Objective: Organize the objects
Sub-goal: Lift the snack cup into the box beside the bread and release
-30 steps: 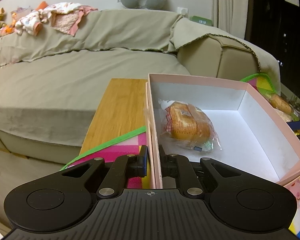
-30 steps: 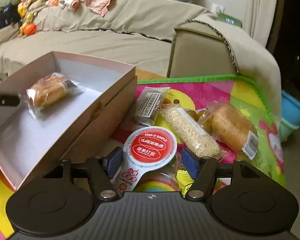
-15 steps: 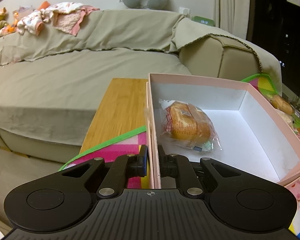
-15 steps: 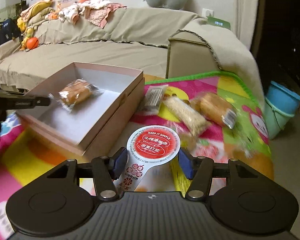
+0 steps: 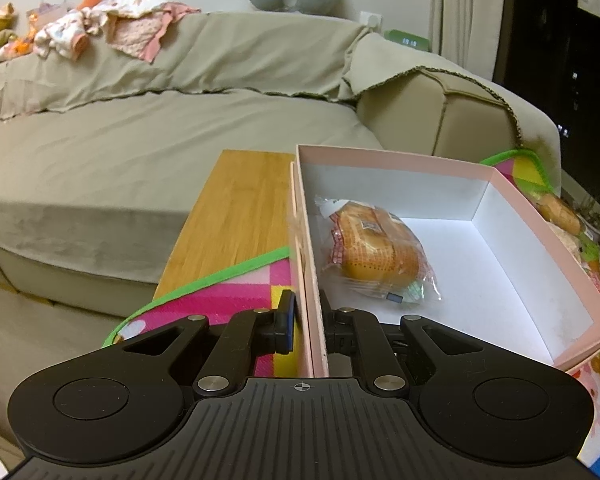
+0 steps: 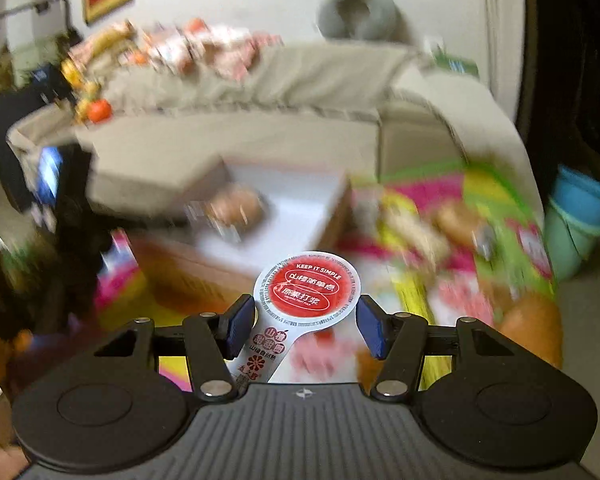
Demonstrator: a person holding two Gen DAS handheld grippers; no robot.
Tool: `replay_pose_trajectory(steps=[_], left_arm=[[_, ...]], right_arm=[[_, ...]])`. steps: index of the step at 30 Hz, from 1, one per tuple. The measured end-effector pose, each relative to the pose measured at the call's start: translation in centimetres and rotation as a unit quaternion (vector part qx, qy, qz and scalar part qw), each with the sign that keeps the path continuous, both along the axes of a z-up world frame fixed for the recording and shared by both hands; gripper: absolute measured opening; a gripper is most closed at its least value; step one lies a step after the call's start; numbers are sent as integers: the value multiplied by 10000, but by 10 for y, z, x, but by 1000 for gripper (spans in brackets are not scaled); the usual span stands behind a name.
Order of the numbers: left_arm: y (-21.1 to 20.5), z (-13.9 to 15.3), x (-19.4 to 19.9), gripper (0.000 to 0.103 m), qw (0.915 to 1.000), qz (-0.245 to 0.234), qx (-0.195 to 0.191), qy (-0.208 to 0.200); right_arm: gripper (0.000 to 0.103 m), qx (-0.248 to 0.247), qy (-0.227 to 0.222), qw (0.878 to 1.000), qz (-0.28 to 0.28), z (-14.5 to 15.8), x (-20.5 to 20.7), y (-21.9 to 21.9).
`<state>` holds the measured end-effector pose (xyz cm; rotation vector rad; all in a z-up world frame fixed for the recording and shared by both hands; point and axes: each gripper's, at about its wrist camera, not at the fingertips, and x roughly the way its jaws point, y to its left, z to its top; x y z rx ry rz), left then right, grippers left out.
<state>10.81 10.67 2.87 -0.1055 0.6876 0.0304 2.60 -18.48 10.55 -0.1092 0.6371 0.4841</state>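
My left gripper (image 5: 308,320) is shut on the near left wall of an open pink box (image 5: 388,156) with a white inside. One wrapped bun (image 5: 376,248) lies in the box by that wall. My right gripper (image 6: 305,328) is shut on a small snack cup (image 6: 306,290) with a red and white foil lid, held up in the air. The right wrist view is blurred; beyond the cup it shows the box (image 6: 296,188) with the bun (image 6: 236,208), and the colourful mat (image 6: 500,200).
A wooden table top (image 5: 236,216) and a beige sofa (image 5: 140,140) lie left of and behind the box. Wrapped snacks (image 6: 420,224) lie on the mat to its right, another bun (image 5: 560,212) among them. Stacked blue buckets (image 6: 580,216) stand on the floor at far right.
My right gripper closed on the cup, lifted it off the mat and drew back, so the box and snacks now look farther away. The left gripper and the box have not moved.
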Motion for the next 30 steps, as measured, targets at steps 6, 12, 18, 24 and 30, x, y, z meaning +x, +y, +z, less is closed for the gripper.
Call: replay_pose_trajectory(steps=[6, 12, 18, 24, 30], left_arm=[[1, 0, -1, 12, 10000, -1, -58, 31], [1, 1, -1, 12, 10000, -4, -58, 43], [-1, 1, 0, 12, 10000, -3, -30, 36], [-4, 1, 0, 12, 10000, 8, 62, 33], [-6, 1, -1, 12, 9999, 15, 133, 42]], right_arm=[[56, 405, -808, 9957, 203, 51, 33, 36], [84, 825, -910, 9924, 99, 54, 67, 56], [98, 325, -706, 9966, -276, 13, 58, 38], [100, -195, -275, 9965, -768, -36, 37, 0], [100, -603, -32, 9910, -1196, -67, 33, -28]])
